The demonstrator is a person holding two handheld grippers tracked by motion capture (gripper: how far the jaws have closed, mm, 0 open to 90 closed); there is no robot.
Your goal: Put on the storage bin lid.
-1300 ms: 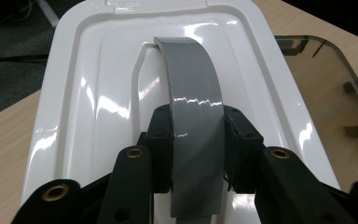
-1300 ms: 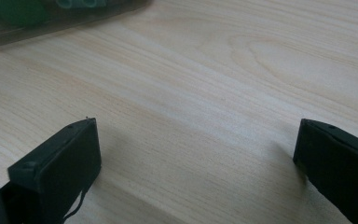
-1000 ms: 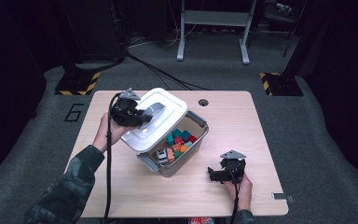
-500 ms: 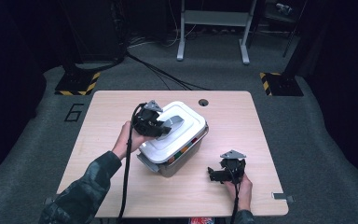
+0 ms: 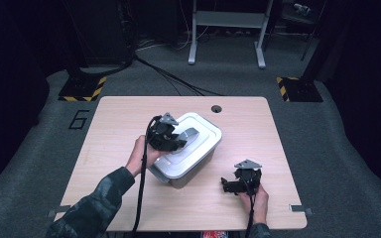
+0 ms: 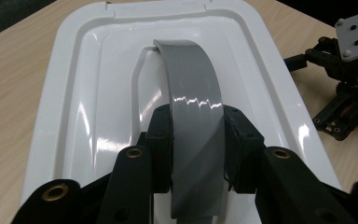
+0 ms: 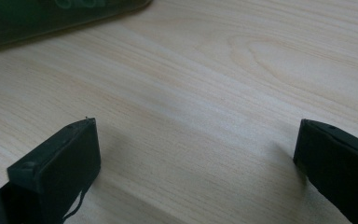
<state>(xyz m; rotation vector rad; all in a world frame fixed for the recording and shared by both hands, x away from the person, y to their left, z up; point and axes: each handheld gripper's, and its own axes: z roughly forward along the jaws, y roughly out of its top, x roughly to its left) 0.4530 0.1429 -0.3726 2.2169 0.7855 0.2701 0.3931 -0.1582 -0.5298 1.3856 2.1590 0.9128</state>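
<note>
Sitting on the light wooden table point(image 5: 129, 119), a little left of centre: a grey translucent plastic storage box point(image 5: 191, 166) with the white glossy plastic lid point(image 5: 203, 134) laid over its top. Whether seated flush all round or merely resting is hard to tell from the high view (near corner hidden behind the hand).

Left gripper point(image 6: 196, 154) clamped on the lid's grey curved plastic handle point(image 6: 193, 93), black pads pinching its two side edges near the lower end of the arch. Same grip seen from above at the lid's left part point(image 5: 171, 141).

Right gripper point(image 5: 230, 186) resting low over bare table to the right of the box, well apart from it, jaws spread wide with nothing between them; wood grain alone between the pads point(image 7: 60, 158) in its own view.

Handling, as a judgement: lid thin, light, fairly stiff but likely to flex at the rim; surface shiny and probably slippery, so a hold on the flat top a poor idea. Handle the sensible place, gripped across its width as now. Handle itself smooth too, so a firm pinch needed against sliding along the arch. Box probably light, liable to shift if pressed off-centre; steadying at a side wall with the free gripper worth considering.
</note>
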